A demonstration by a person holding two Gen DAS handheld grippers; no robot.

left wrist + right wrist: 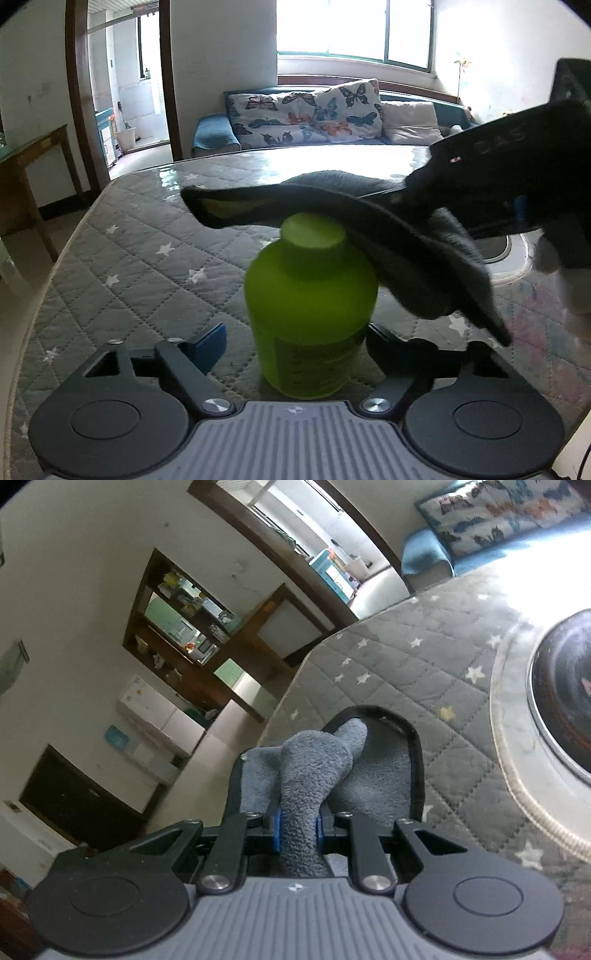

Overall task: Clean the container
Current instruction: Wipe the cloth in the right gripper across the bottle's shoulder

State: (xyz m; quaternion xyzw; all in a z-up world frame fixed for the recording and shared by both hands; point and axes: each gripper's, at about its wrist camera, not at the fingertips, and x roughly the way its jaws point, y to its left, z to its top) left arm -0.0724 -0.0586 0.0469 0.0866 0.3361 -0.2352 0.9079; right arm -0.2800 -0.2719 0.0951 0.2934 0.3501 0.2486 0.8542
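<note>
- The right gripper (297,829) is clamped on a grey cloth (314,764), draping it over the cap of the green bottle (312,314)
- The left gripper (291,343) stands wide around the bottle's base; contact unclear
- The bottle stands upright on the quilted table cover (140,266); contents not visible
- A round dark dish (565,690) sits nearby
</note>
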